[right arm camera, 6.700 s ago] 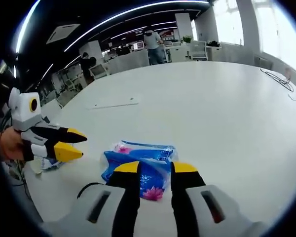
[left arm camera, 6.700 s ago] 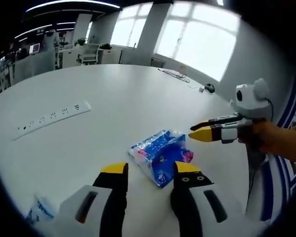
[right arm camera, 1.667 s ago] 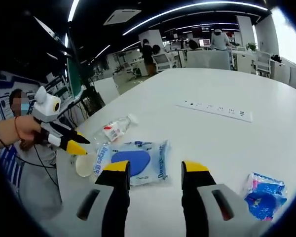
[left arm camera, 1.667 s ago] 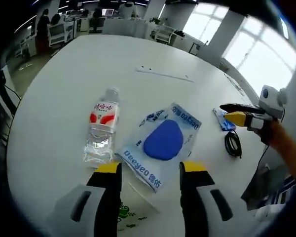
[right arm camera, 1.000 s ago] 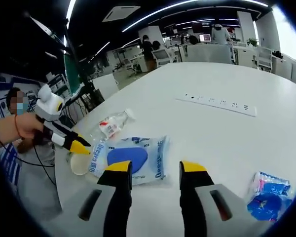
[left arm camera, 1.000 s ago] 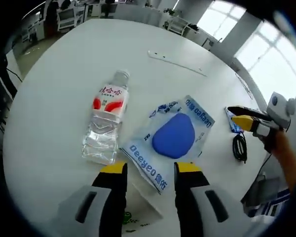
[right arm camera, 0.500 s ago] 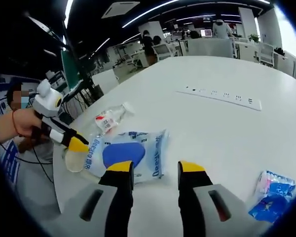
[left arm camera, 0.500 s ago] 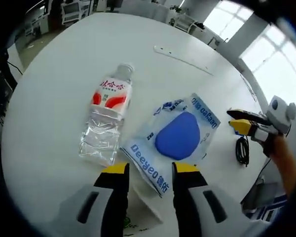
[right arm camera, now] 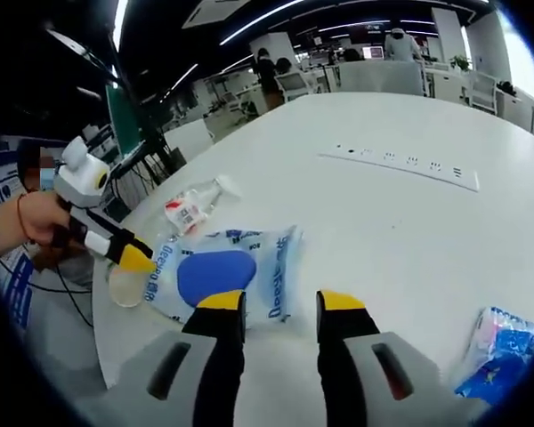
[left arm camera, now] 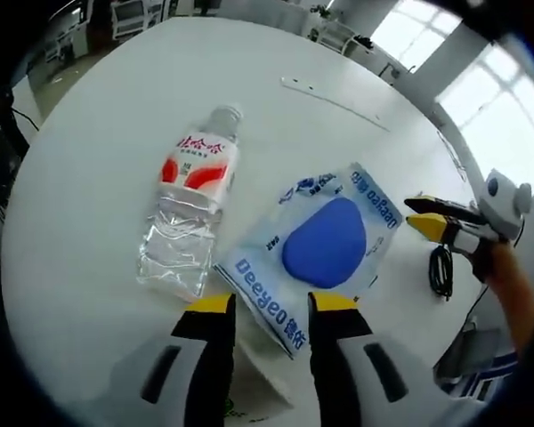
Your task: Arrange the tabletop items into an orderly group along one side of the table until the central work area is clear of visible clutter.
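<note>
My left gripper [left arm camera: 265,304] parted over glossy blue-white plastic pouch [left arm camera: 319,251] near table [left arm camera: 89,178] edge; crinkled clear bottle [left arm camera: 189,209] beside; right gripper [right arm camera: 280,302] parted.

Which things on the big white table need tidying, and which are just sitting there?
To tidy: the water bottle, the clear packet with a blue pad, the blue tissue pack, the black cable.

Just there: the power strip, the far chairs.
</note>
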Available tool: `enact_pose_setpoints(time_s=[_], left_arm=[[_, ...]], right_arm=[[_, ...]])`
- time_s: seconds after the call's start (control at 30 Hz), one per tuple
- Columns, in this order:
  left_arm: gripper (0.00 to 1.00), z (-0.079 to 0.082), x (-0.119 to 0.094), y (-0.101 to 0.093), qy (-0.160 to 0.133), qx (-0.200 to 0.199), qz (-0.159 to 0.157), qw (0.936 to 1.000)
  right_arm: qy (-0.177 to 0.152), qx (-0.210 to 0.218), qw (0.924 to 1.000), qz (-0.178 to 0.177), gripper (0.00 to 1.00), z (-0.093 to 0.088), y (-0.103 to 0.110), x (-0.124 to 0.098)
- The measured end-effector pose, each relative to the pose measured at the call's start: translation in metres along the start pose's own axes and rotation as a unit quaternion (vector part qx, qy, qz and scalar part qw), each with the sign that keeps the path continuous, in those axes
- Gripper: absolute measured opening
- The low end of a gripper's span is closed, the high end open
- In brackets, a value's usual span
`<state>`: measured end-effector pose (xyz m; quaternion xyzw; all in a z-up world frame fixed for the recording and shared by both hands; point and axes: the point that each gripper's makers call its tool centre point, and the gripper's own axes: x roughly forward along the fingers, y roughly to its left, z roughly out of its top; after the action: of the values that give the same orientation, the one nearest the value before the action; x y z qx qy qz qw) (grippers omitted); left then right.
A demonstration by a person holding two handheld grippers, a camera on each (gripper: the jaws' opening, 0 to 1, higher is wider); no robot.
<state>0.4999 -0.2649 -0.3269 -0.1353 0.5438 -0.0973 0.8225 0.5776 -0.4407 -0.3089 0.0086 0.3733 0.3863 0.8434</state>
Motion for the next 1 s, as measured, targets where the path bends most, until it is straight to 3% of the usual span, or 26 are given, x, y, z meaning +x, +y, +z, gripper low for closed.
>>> enact_pose_setpoints(time_s=[0.53, 0.7, 1.0], left_arm=[[0.21, 0.000, 0.007, 0.004, 0.007, 0.010, 0.012, 0.9998], [0.13, -0.002, 0.009, 0.007, 0.015, 0.021, 0.019, 0.9995], [0.02, -0.004, 0.009, 0.006, 0.019, 0.032, 0.017, 0.9991]], right_arm=[[0.025, -0.001, 0.9997, -0.001, 0.20, -0.014, 0.003, 0.009], [0.032, -0.001, 0.9995, -0.001, 0.11, -0.017, 0.003, 0.010], [0.034, -0.002, 0.9994, 0.003, 0.05, -0.018, 0.007, 0.011]])
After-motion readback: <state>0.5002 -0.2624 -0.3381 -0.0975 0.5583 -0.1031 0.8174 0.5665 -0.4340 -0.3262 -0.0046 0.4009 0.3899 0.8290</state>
